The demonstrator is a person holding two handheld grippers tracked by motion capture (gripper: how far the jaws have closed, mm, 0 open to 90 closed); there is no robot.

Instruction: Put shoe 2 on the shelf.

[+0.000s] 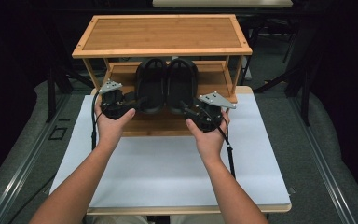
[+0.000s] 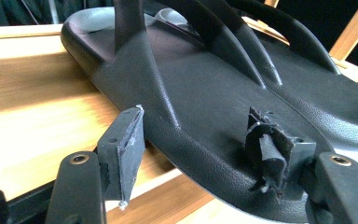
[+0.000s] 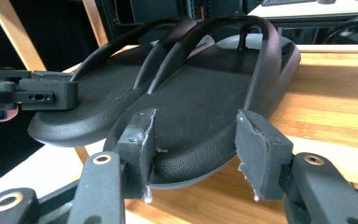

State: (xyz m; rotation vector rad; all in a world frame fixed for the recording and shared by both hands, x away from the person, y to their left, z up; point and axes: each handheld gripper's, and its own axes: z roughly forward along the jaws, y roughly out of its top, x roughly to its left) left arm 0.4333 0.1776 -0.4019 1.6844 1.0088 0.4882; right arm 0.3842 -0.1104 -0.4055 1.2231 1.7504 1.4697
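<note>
Two black sandals lie side by side on the lower board of a bamboo rack (image 1: 162, 127), heels toward me: the left sandal (image 1: 151, 84) and the right sandal (image 1: 182, 80). My left gripper (image 1: 139, 100) is at the left sandal's heel. Its jaws stand open in the left gripper view, where the gripper (image 2: 198, 154) straddles that sandal's (image 2: 200, 98) heel edge. My right gripper (image 1: 185, 108) is at the other heel. It (image 3: 200, 149) is open too, with a pad on each side of the right sandal's (image 3: 200, 102) heel.
The rack's top shelf (image 1: 163, 32) overhangs the sandals, with side posts (image 1: 237, 77) at both ends. The rack stands at the far end of a table covered by a white sheet (image 1: 168, 172). Dark floor surrounds the table. My left gripper (image 3: 42, 95) also shows at the right gripper view's left.
</note>
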